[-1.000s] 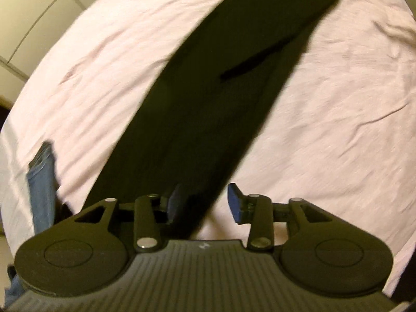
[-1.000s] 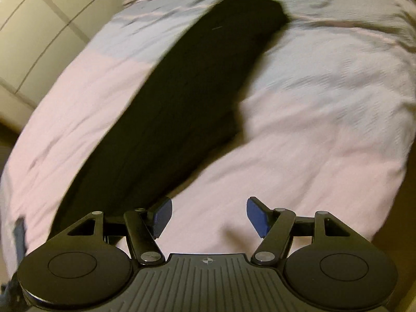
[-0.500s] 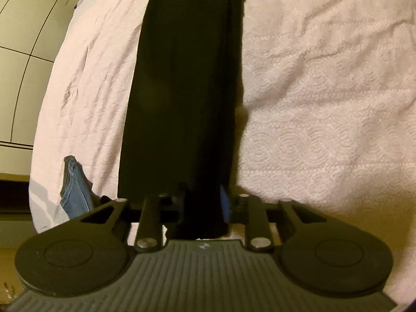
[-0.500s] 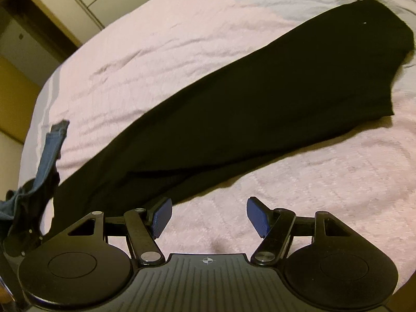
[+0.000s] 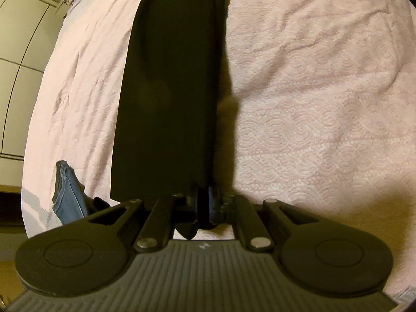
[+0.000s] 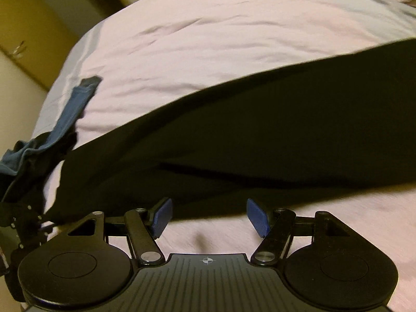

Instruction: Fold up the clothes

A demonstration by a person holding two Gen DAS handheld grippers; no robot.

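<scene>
Black garment (image 5: pixel 169 83): long, narrow, dark, laid flat along the pink bedspread (image 5: pixel 325 119). In the left wrist view it runs straight away from the camera toward the far end of the bed; in the right wrist view it crosses the frame as a broad slanted band, its lower edge slightly lifted off the cover.

Left gripper (image 5: pixel 202 202): pitched steeply down at the near end of the garment. Its jaws have just been closing and now pinch the cloth at its right-hand near corner; a small point of black fabric hangs below the pads.

Right gripper (image 6: pixel 209 217): also angled downward, over bare bedspread just beside the garment's near edge. Its blue pads (image 6: pixel 162 214) stand well apart with nothing between them; the dark cloth lies just beyond the fingertips, not touched.

Blue jeans (image 5: pixel 67 195): a denim piece draped over the bed's left edge, near the garment's end but apart from it in the left wrist view; in the right wrist view it lies at far left, bunched above a dark heap.

Pale panelled wall (image 5: pixel 15 52): beyond the bed's left side.
</scene>
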